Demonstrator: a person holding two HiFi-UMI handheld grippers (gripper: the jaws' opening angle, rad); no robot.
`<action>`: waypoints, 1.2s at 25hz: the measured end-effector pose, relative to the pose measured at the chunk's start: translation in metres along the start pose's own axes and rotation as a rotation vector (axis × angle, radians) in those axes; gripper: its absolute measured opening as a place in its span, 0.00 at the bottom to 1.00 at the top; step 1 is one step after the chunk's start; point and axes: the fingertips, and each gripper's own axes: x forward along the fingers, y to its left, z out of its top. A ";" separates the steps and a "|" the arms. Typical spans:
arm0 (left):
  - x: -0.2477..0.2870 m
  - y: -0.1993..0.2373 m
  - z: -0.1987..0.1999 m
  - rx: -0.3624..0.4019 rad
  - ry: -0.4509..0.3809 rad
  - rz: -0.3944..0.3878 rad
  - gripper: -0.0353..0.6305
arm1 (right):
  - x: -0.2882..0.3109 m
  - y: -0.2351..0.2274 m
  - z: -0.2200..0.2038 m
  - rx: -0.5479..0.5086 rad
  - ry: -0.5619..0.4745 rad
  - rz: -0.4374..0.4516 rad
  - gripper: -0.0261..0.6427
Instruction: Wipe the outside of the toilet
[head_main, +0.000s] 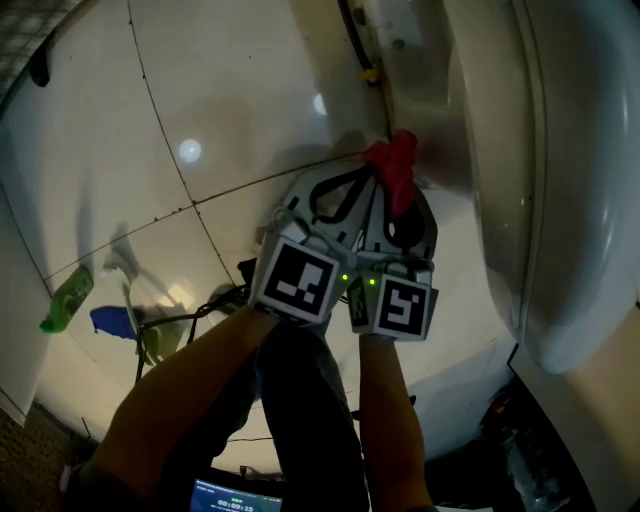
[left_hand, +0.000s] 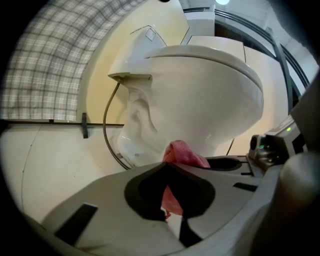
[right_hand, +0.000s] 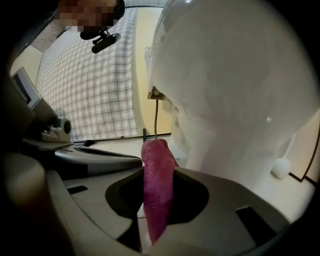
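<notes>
**Item: toilet** (head_main: 565, 200), white ceramic, glossy. Stands at rt edge of head view. Bowl overhangs a narrower pedestal. In left gripper view (left_hand: 200, 90) the long axis runs L–R: rim nose points rt, rear end and wall to the left. In right gripper view (right_hand: 225, 85) the bowl's underside fills the upper rt.

**Item: cloth** (head_main: 396, 168), red-pink, bunched into a narrow roll. Sits low at the foot of the bowl, just beside the pedestal; contact w/ ceramic can't be told. Long axis runs along the jaws, free end poking past the tips toward the toilet (left_hand: 182, 154) (right_hand: 158, 185).

**Left gripper** (head_main: 360, 188): jaws clenched on cloth, tips meeting around it (left_hand: 169, 165).
**Right gripper** (head_main: 412, 205): jaws also clamped on cloth (right_hand: 159, 172). The two sit side by side, bodies touching or nearly so.

**Hose** (left_hand: 105, 131): thin, curved, drops from under the toilet's rear to floor level.

**Floor** (head_main: 200, 90): large pale tiles, shiny, dark grout lines, light spots reflected.
**Wall** (left_hand: 45, 65): small check-pattern tile, dark strip at its foot.

**Clearance:** tight on rt, bowl close above and beside the grippers. Open floor to the left as far as **green bottle** (head_main: 68, 298) and **blue item** (head_main: 112, 320), both lying well apart from the toilet.
</notes>
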 end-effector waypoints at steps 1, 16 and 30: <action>-0.004 -0.002 0.004 0.010 -0.004 -0.003 0.07 | -0.004 0.002 0.004 0.003 -0.009 -0.003 0.16; -0.230 -0.004 0.261 0.072 -0.147 0.206 0.07 | -0.133 0.158 0.279 -0.077 -0.164 0.252 0.16; -0.386 -0.129 0.504 0.137 -0.378 0.383 0.07 | -0.337 0.163 0.553 -0.174 -0.372 0.506 0.16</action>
